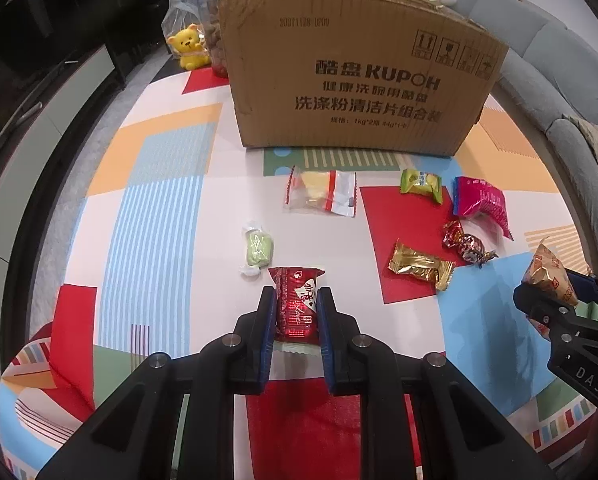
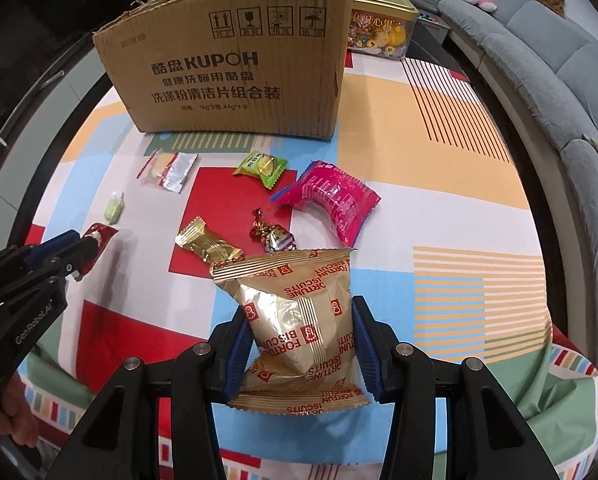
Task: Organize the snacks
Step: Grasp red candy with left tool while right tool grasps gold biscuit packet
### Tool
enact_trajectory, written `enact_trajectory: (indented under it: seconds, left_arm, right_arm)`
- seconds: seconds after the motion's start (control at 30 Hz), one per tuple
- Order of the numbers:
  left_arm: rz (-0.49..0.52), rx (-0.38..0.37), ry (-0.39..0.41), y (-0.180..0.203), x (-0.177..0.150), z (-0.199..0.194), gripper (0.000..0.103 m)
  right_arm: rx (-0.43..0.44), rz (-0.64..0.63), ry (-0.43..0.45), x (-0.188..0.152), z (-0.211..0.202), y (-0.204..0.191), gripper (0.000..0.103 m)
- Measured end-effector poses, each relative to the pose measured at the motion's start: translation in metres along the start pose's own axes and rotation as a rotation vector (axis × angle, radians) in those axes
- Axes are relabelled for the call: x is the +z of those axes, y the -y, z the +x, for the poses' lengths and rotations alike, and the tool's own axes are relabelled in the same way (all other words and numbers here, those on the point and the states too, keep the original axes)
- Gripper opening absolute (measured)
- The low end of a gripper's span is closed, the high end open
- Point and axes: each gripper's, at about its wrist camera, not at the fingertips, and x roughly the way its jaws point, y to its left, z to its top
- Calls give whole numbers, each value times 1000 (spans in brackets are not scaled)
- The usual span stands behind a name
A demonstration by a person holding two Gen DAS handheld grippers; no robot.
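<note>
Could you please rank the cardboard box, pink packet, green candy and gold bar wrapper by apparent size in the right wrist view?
1. cardboard box
2. pink packet
3. gold bar wrapper and green candy: they look alike, so left unranked.

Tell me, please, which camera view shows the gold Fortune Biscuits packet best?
The right wrist view: the Fortune Biscuits packet fills the centre, printed name readable, between the right gripper fingers. The left wrist view shows only a corner at its right edge.
</note>
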Motion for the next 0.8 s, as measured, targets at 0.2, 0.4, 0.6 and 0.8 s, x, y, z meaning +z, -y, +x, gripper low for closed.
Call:
enact_trajectory:
  seconds: [0.2,0.4,0.6,0.8]
  left_arm:
    - [-7,-2,21,0,4,-10,21]
    - [-14,-3,38,-1,11,-20,21]
    - [-18,-6,61,0,21,-33,21]
    - [-19,-10,93,1,34,-49,21]
  right_arm:
    - [9,4,15,4,-7,0,48]
    - [13,5,45,12,-19,1,48]
    - [13,-1,90,23,-34,0,48]
    - [23,0,125,33,-48,0,48]
